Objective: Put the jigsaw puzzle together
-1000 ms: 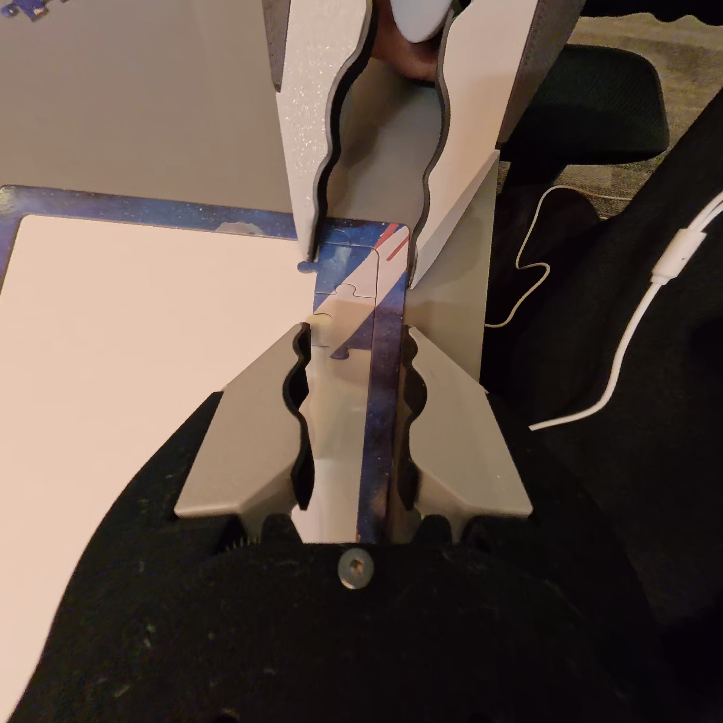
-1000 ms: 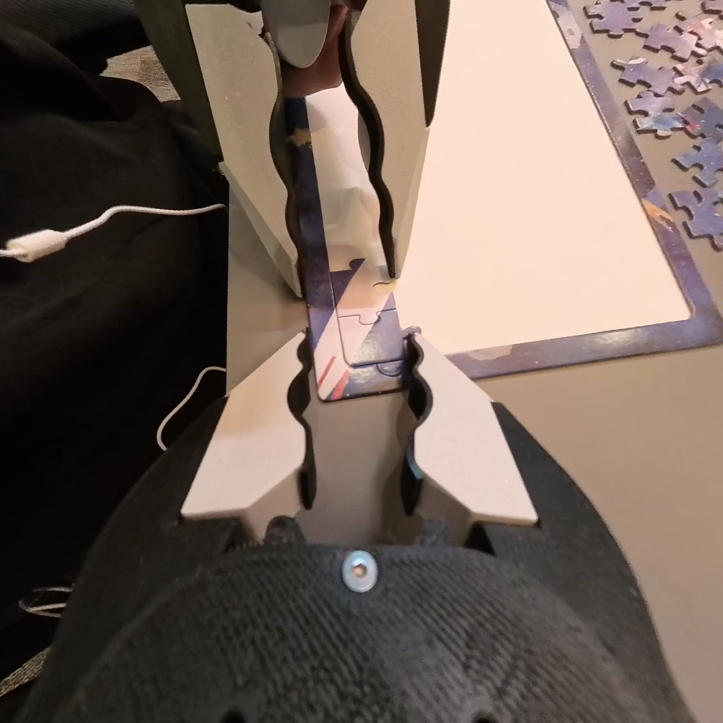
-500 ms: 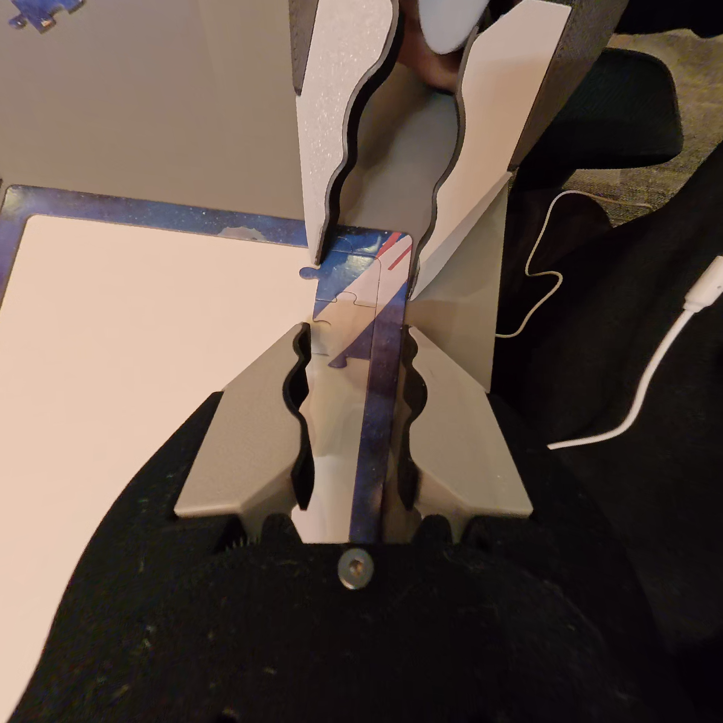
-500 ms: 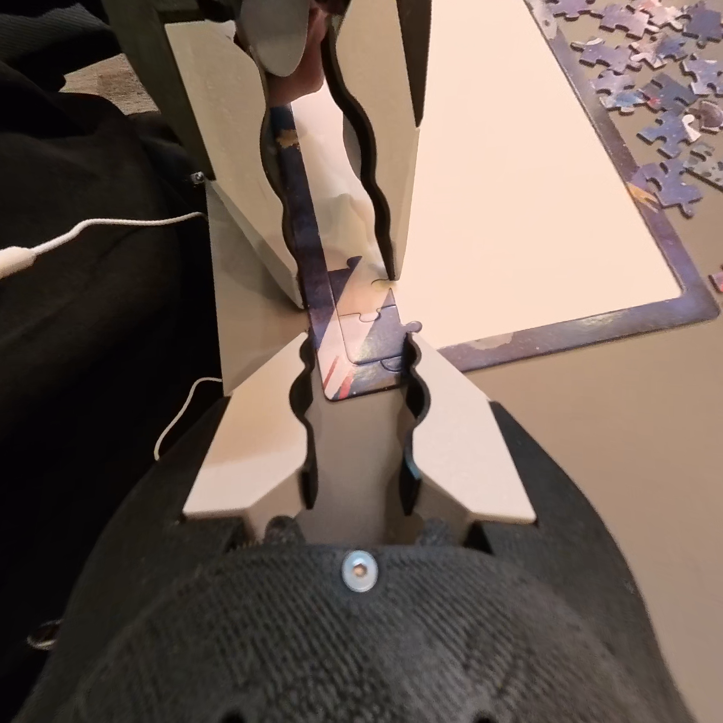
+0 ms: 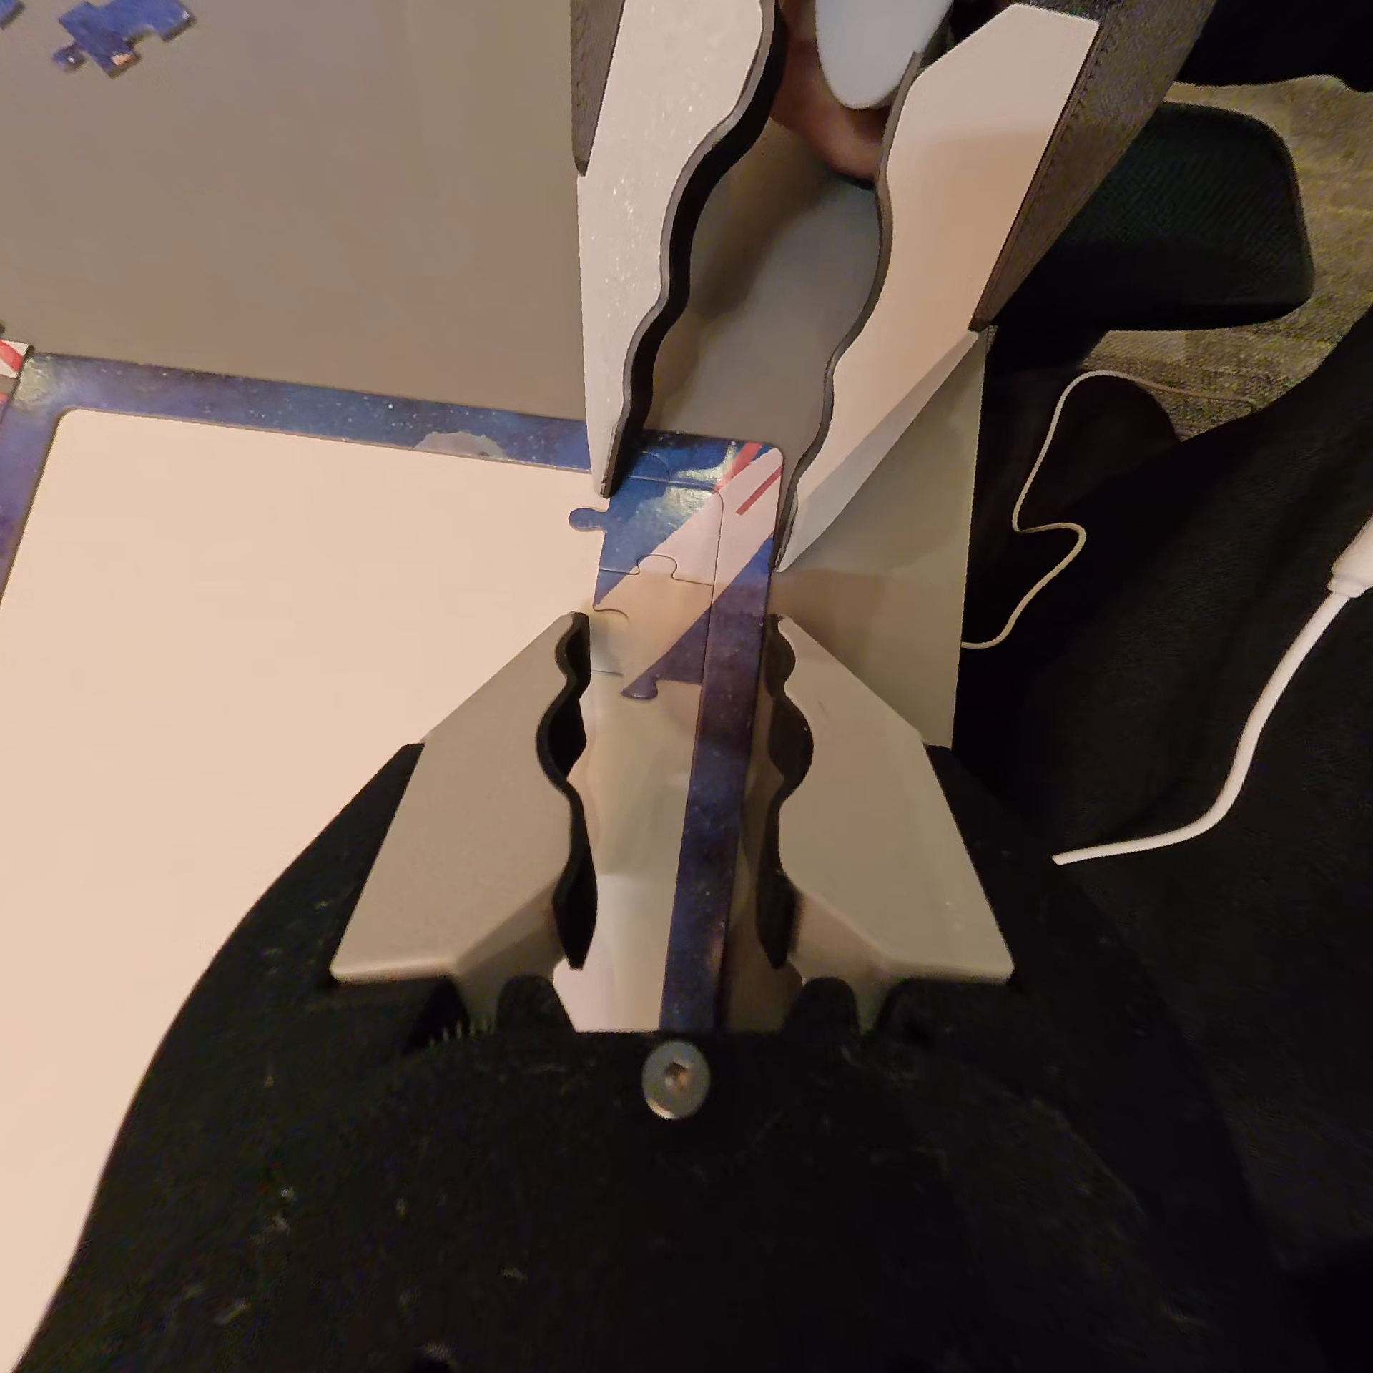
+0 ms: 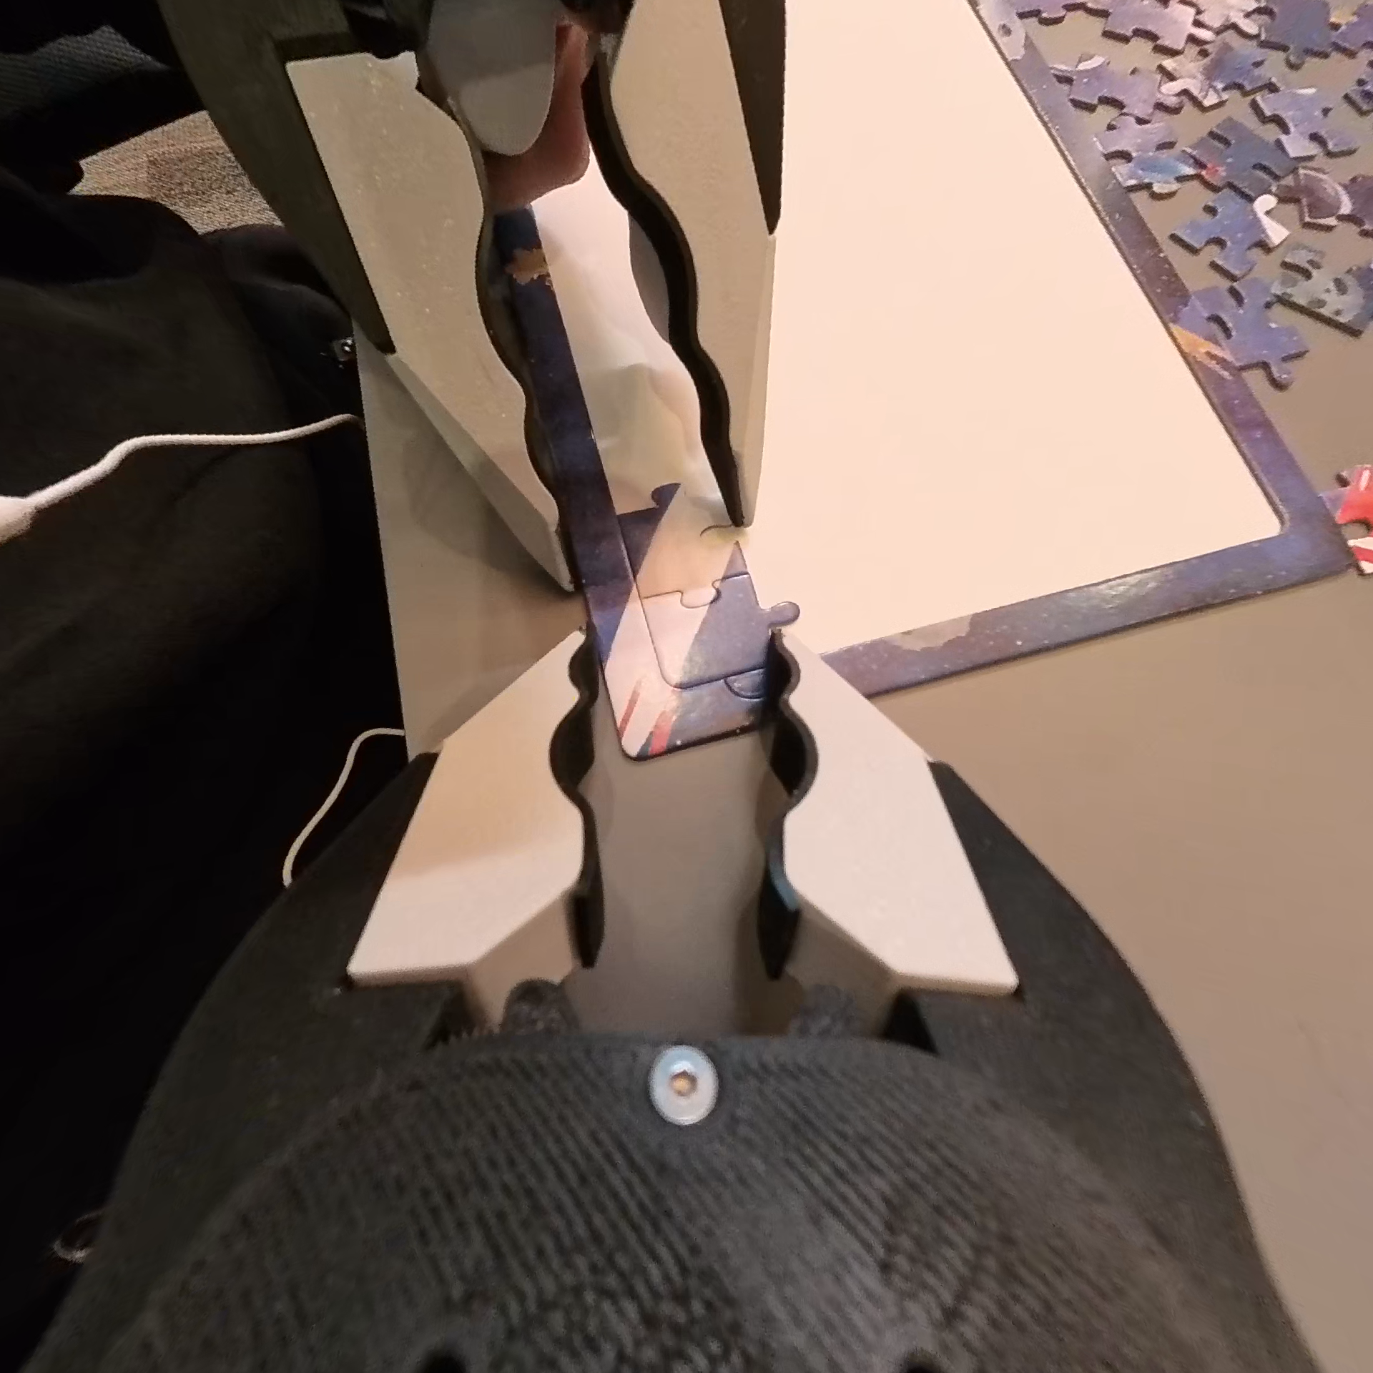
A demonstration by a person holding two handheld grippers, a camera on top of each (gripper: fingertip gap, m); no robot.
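Note:
The puzzle frame (image 5: 297, 405) has a dark blue starry border around a white board (image 5: 260, 631). Two joined pieces (image 5: 654, 550) sit in its near corner, by the table edge; they also show in the right wrist view (image 6: 706, 617). My left gripper (image 5: 676, 624) is open, its fingers straddling the frame's side border and the second piece. My right gripper (image 6: 680, 639) is open and faces it, its fingers straddling the frame corner. Neither holds a piece. Each gripper shows in the other's view, the right gripper (image 5: 698, 513) and the left gripper (image 6: 650, 550).
Several loose blue pieces (image 6: 1226, 148) lie on the grey table beyond the frame's far side, and one (image 5: 119, 33) lies at the top left. A red and white piece (image 6: 1356, 520) lies by a frame corner. The table edge (image 5: 966, 520), a white cable (image 5: 1226, 780) and a black chair (image 5: 1189, 223) are alongside. My two grippers' fingertips are within a few centimetres of each other.
Both grippers stay open at the frame corner. The right wrist view has swung slightly, bringing more loose pieces into sight. The two corner pieces have not moved.

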